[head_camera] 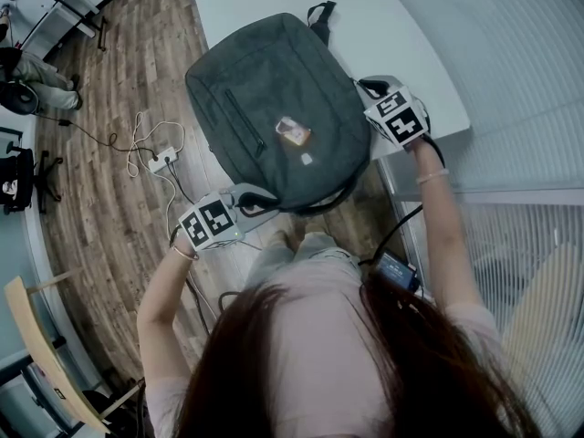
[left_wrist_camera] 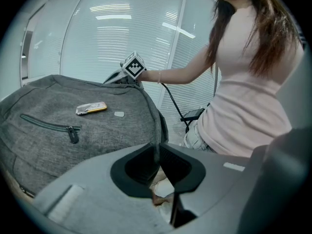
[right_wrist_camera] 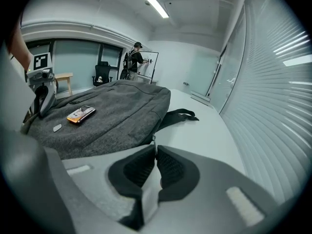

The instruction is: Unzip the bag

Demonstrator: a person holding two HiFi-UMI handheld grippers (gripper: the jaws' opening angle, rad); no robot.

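Note:
A dark grey backpack [head_camera: 274, 108] lies flat on the white table [head_camera: 411, 35], with a small orange tag [head_camera: 293, 132] on its front. My left gripper [head_camera: 260, 199] is at the bag's near corner. In the left gripper view its jaws are shut on the bag's edge [left_wrist_camera: 157, 130]. My right gripper [head_camera: 370, 89] is at the bag's right side. In the right gripper view it [right_wrist_camera: 155, 150] pinches a small metal zipper pull [right_wrist_camera: 154, 140] at the bag's side seam. A front pocket zipper [left_wrist_camera: 48, 123] is closed.
A black strap [right_wrist_camera: 180, 115] trails from the bag across the table. A power strip with cables [head_camera: 162, 160] lies on the wooden floor at the left, near a black chair [head_camera: 18, 176]. Window blinds [head_camera: 520, 108] run along the right. A person [right_wrist_camera: 136, 57] stands far off.

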